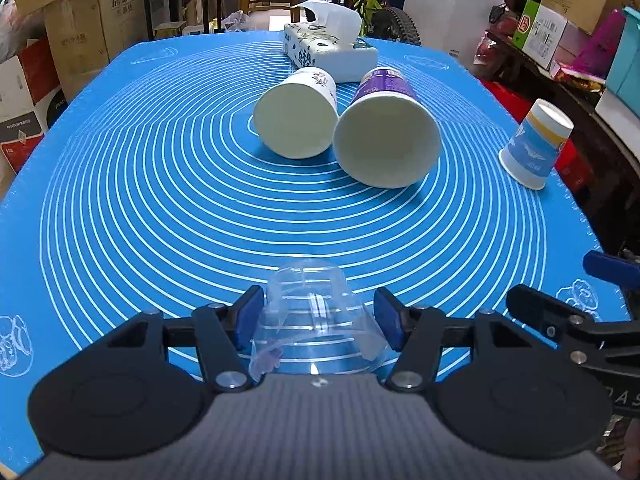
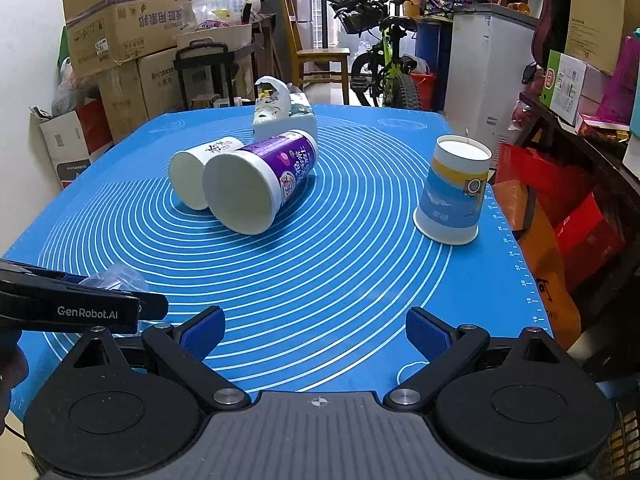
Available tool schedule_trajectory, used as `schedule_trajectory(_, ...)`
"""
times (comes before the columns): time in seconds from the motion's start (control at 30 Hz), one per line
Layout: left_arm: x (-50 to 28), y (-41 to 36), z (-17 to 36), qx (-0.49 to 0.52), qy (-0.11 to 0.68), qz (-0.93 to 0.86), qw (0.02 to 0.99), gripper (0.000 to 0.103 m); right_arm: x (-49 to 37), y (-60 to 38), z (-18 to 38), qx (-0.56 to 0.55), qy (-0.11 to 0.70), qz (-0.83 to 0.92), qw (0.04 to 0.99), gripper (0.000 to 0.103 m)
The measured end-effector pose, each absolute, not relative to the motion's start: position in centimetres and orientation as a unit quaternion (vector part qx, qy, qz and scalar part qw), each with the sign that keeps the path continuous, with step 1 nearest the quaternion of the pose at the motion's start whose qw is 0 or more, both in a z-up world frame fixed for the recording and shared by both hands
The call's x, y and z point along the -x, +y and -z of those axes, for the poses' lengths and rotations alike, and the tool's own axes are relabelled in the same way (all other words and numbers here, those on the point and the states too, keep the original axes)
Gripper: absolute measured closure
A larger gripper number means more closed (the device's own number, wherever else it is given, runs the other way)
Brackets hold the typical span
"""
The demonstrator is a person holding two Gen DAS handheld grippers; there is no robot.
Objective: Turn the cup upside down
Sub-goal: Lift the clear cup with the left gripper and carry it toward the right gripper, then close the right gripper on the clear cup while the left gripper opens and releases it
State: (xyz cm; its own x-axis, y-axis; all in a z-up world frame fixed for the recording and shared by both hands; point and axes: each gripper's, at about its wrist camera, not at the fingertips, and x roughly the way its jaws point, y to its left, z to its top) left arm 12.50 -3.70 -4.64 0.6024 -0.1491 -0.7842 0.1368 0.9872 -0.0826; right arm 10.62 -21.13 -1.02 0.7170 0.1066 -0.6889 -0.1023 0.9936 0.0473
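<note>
Left wrist view: I see my left gripper (image 1: 318, 316) spread around a clear plastic cup (image 1: 310, 312); the blue pads (image 1: 249, 316) sit just beside its walls, apparently not touching, so nothing is clamped.
Clear cup: it stands mouth-down on the blue mat (image 1: 160, 208), closed base up, axis upright, at the near edge.
Right gripper (image 2: 316, 336): wide apart, holding nothing, over bare mat, just right of the left tool.
White paper cup (image 1: 298, 114): on its side, mouth towards me, mid-mat.
Purple paper cup (image 1: 386, 132): on its side, touching the white one; long axis runs away from me.
Blue-and-yellow cup (image 2: 456, 192): already inverted near the right edge.
Tissue pack (image 1: 328, 50): behind the lying cups.
Key relation: I judge both lying cups are straight ahead and well apart from either tool.
</note>
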Motion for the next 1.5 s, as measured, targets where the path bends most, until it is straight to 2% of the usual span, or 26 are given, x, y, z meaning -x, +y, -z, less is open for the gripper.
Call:
schedule_trajectory(0.07, -12.5, -3.6, 4.7, 0.008, 0.440, 0.080, 0.894, 0.024, -10.7, -21.0, 0.9, -0.002, 0.371, -0.057, 0.927, 0.006)
schedule_trajectory(0.1, -12.5, -3.5, 4.6, 0.011, 0.438, 0.081, 0.895, 0.021, -10.7, -21.0, 0.9, -0.001, 0.370, -0.058, 0.927, 0.006)
schedule_trajectory(0.57, -11.8, -3.4, 3.5, 0.009, 0.427, 0.085, 0.900, 0.017, -10.7, -20.8, 0.7, -0.005, 0.373, -0.064, 0.925, 0.006)
schedule_trajectory(0.7, -11.1, -2.2, 2.0, 0.017, 0.408, 0.071, 0.910, 0.008, -11.3, -20.4, -0.4, -0.014, 0.385, -0.088, 0.919, 0.006)
schedule_trajectory(0.87, -9.8, 0.9, 0.6, 0.026, 0.373, 0.040, 0.927, 0.004, -12.6, -17.7, -2.6, 0.003, 0.399, -0.135, 0.907, 0.006)
schedule_trajectory(1.17, -9.3, 6.7, 2.0, 0.016, 0.372, -0.027, 0.928, 0.003, -17.1, -13.3, -2.9, -0.031, 0.468, -0.188, 0.863, 0.007)
schedule_trajectory(1.33, -9.2, 8.5, 2.5, 0.032, 0.374, -0.045, 0.926, 0.003, -19.8, -11.6, -1.3, -0.062, 0.530, -0.198, 0.823, 0.018)
schedule_trajectory(1.5, -9.3, 8.8, 2.7, 0.037, 0.374, -0.044, 0.926, 0.003, -21.6, -10.8, -0.1, -0.089, 0.564, -0.194, 0.798, 0.020)
